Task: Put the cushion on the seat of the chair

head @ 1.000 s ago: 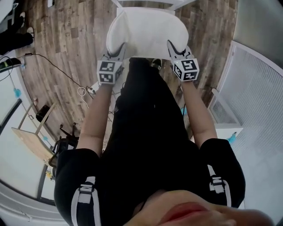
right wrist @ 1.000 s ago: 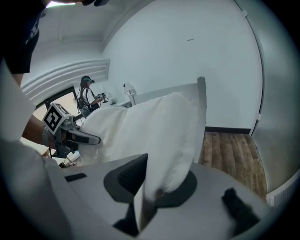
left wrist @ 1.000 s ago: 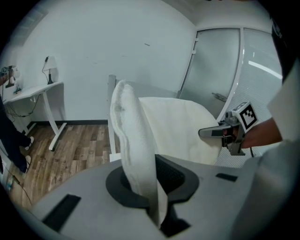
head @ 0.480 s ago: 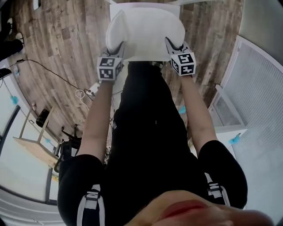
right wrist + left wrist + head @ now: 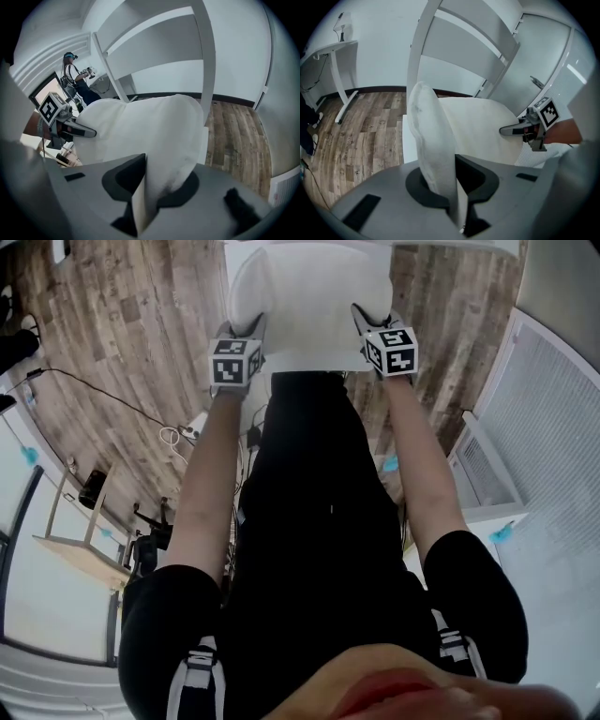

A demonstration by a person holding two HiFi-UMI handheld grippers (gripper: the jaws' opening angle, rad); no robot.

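Observation:
A white cushion (image 5: 309, 292) hangs between my two grippers, low over the seat of the white chair (image 5: 309, 360). My left gripper (image 5: 246, 334) is shut on the cushion's left near edge (image 5: 433, 154), which stands upright in its jaws. My right gripper (image 5: 367, 322) holds the right near edge (image 5: 159, 154); its jaws are opening, with the cushion still pinched between them. The slatted chair back (image 5: 459, 61) rises just behind the cushion. In the left gripper view the right gripper (image 5: 520, 130) shows across the cushion; in the right gripper view the left gripper (image 5: 79, 131) does.
Wooden floor (image 5: 141, 324) surrounds the chair. A white slatted unit (image 5: 553, 427) stands at the right, a cable (image 5: 112, 390) and a small wooden table (image 5: 75, 549) at the left. A white desk leg (image 5: 342, 79) stands left of the chair. Another person (image 5: 72, 75) stands far off.
Both grippers have sunk with the cushion toward the chair, shifting up the head view. The cushion now lies lower over the seat.

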